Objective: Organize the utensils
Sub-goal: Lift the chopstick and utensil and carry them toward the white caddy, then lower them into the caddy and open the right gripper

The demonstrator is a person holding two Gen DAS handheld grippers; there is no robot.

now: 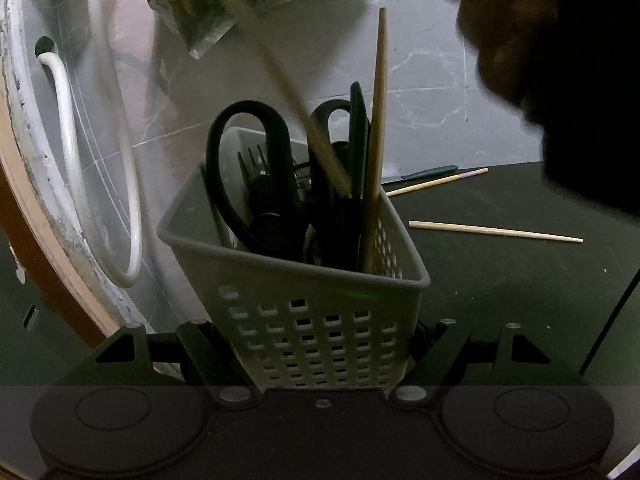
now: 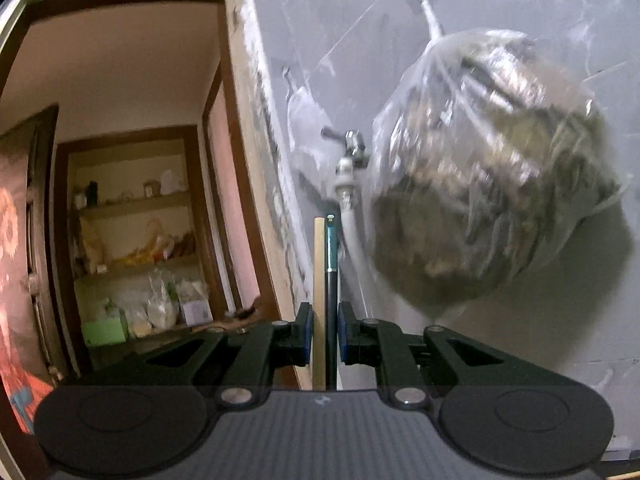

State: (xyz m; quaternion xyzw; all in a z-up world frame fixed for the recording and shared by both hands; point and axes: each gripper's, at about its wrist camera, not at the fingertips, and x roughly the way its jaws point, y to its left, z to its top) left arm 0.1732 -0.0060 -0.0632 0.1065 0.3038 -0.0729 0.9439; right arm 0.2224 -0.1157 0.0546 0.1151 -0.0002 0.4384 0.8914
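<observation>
Two grippers grip: left (image 1: 316,344) the basket (image 1: 304,280) (dark counter (image 1: 500,292)), right (image 2: 324,340) a chopstick (image 2: 319,280).

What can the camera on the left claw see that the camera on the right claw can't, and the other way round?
Only the left wrist view shows the grey basket gripped by the left claw, holding scissors and an upright chopstick, plus loose chopsticks on the dark table.

Only the right wrist view shows the right claw shut on a wooden chopstick and a dark utensil side by side, a tap, and a doorway to shelves.

Both show the plastic bag hanging on the grey wall and the white hose.
</observation>
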